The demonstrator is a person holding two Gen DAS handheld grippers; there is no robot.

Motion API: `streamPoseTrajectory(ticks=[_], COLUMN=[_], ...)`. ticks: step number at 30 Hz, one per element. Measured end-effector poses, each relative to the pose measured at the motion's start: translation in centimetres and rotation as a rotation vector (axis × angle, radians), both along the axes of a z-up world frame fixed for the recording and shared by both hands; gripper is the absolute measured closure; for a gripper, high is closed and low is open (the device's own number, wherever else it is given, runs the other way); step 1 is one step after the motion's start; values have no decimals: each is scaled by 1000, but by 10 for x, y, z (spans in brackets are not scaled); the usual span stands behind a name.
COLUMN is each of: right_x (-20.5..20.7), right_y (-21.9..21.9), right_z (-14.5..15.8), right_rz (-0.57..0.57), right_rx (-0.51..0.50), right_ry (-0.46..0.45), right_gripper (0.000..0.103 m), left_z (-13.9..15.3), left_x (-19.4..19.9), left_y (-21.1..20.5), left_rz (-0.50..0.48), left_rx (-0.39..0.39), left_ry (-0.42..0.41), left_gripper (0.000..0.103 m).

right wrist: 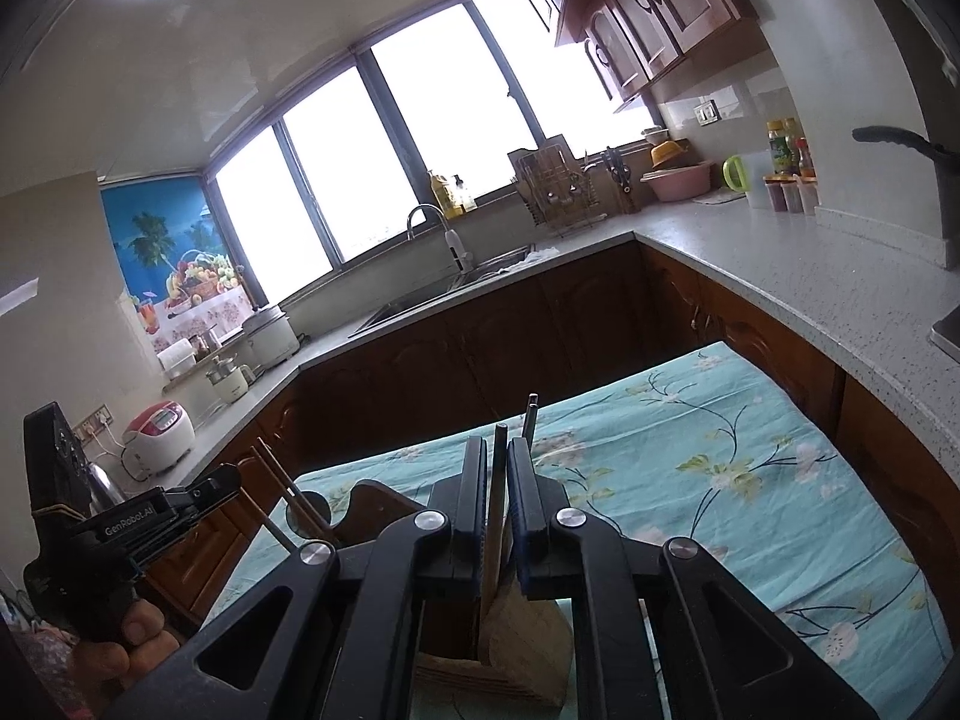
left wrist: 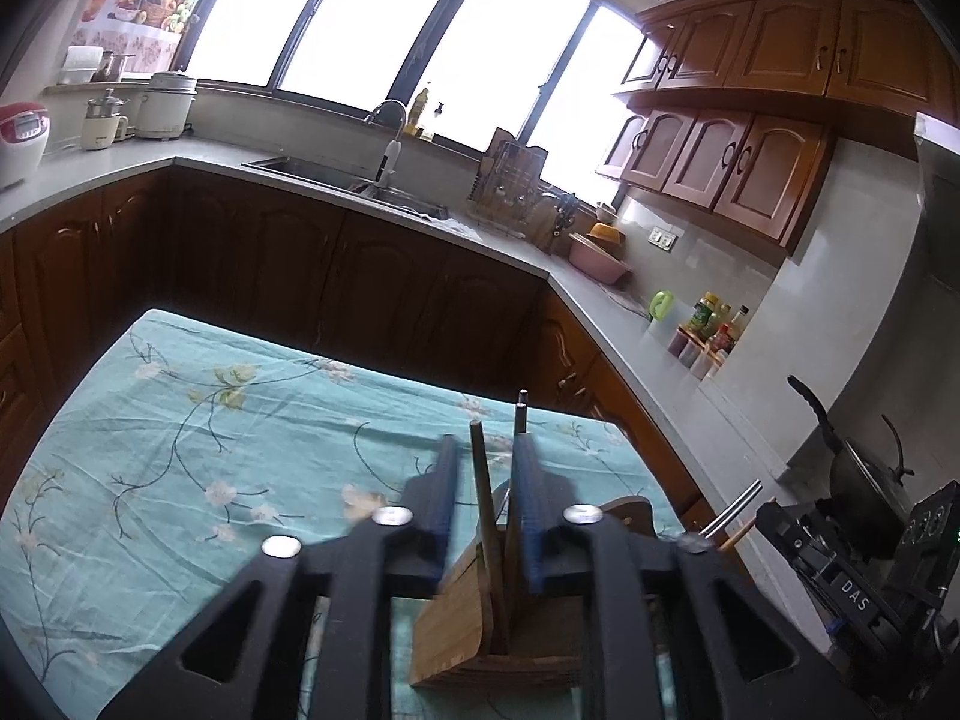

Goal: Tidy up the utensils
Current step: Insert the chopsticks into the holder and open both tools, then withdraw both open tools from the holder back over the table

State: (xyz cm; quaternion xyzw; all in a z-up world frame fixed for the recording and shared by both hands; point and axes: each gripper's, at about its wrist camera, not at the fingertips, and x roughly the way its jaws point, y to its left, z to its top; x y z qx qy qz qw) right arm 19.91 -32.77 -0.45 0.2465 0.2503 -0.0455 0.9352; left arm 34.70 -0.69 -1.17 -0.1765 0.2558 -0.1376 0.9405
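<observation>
Am easing left gripper apart around brown chopstick; right gripper nearly closed on dark chopstick. Risk: sticks tipping from bamboo holder.

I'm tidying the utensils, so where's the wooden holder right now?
The wooden holder stands on the floral tablecloth at its near edge, low in both wrist views, just beneath the gripper fingers, with chopsticks standing in it.
</observation>
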Motion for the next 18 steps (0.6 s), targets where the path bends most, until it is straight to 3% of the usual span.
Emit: streamPoseTrajectory(ticks=[3, 6, 8, 11, 13, 18], right_x=[0, -1, -3, -4, -6, -13], right_y=[0, 0, 1, 1, 0, 3], right_z=[-1, -1, -1, 0, -1, -3], right_rz=[0, -1, 1, -1, -6, -10], right_rx=[7, 10, 12, 17, 18, 9], right_ry=[6, 2, -6, -10, -13, -21], right_gripper=[86, 61, 60, 50, 26, 16], left_z=[1, 0, 0, -1, -1, 0], left_x=[-2, -2, -4, -8, -12, -25], left_y=[1, -1, -1, 0, 1, 3], left_rz=[4, 6, 8, 10, 19, 39], left_rx=[-5, -7, -9, -5, -2, 6], left_ry=[-4, 3, 7, 13, 14, 34], left_gripper=[72, 67, 61, 49, 27, 15])
